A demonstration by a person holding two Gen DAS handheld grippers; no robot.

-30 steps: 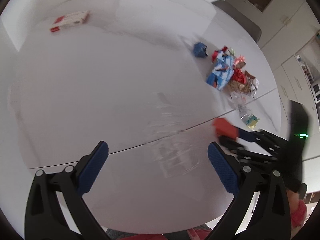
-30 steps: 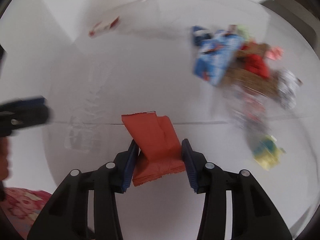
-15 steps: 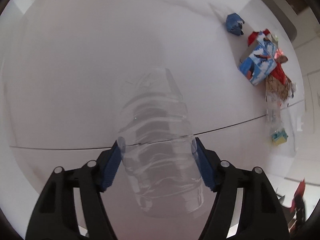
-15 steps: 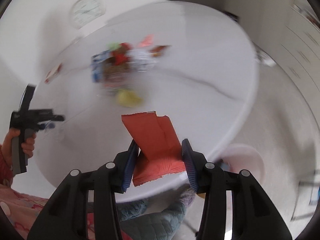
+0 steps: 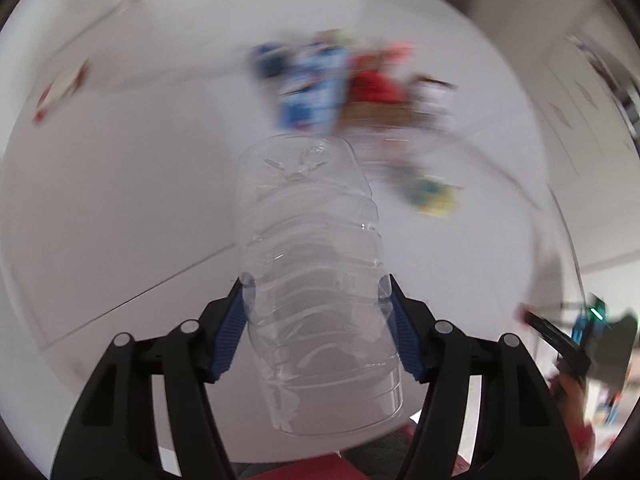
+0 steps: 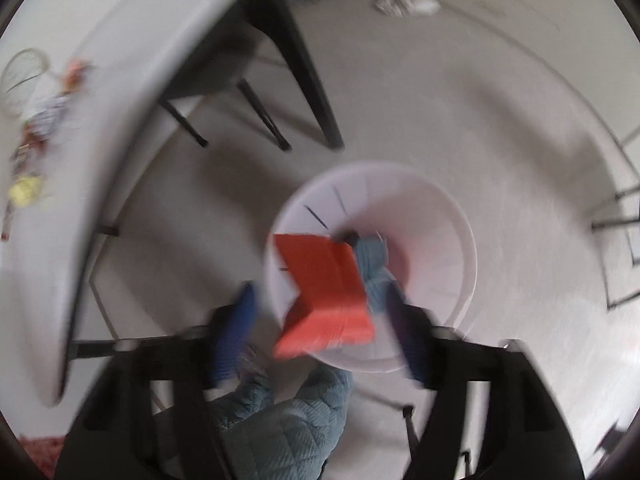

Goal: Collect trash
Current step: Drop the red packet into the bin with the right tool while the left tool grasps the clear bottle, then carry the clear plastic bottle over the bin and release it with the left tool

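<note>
The left gripper (image 5: 316,300) clamped, jaws closing, the clear bottle (image 5: 316,280); the right gripper's (image 6: 320,316) jaws were opening, the red wrapper (image 6: 324,288) loose between them above the white bin (image 6: 440,216).

Table: a white round tabletop (image 5: 120,200) carried a thin straight seam line.
Chair: a grey seat on dark slanted legs (image 6: 304,92) stood on the floor beside the table.
Floor: pale grey and smooth (image 6: 500,128).
Clothing: quilted blue-grey fabric (image 6: 280,420) showed at the lower edge.
</note>
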